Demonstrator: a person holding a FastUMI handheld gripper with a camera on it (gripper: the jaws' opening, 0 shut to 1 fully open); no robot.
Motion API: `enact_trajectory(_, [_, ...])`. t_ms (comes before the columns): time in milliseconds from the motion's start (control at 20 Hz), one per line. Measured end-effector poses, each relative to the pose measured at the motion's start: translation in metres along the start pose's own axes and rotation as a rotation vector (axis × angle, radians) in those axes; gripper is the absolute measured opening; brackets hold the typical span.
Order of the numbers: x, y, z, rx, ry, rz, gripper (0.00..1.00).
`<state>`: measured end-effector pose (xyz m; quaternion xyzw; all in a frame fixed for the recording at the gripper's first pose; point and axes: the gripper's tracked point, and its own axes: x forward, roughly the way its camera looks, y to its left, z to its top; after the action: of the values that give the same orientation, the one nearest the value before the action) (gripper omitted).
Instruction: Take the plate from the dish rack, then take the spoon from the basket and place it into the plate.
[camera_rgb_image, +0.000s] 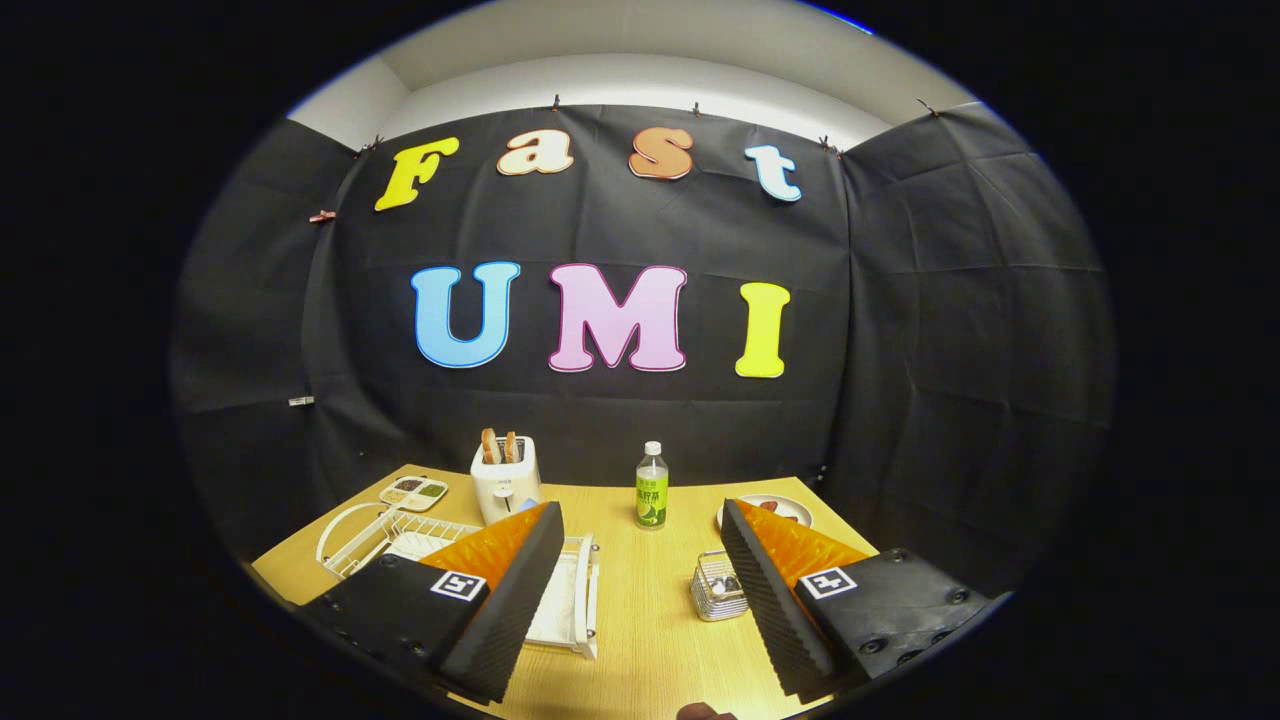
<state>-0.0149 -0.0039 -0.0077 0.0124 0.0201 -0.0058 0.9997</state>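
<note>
Tool (640, 560) open, high; dish rack (560, 600) under left finger, plate unclear.

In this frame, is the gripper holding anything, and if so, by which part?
Nothing is held. The gripper is open, its fingers spread wide over bare table, with the dish rack behind one and the basket beside the other.

Tool (640, 560) agape above dish rack (570, 600), basket (718, 590).
</note>
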Motion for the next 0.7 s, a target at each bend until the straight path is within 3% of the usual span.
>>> enact_trajectory(300, [0.003,0.003,0.005,0.048,-0.010,0.008,0.98])
enact_trajectory(700, [0.036,0.025,0.012,-0.046,0.011,0.052,0.97])
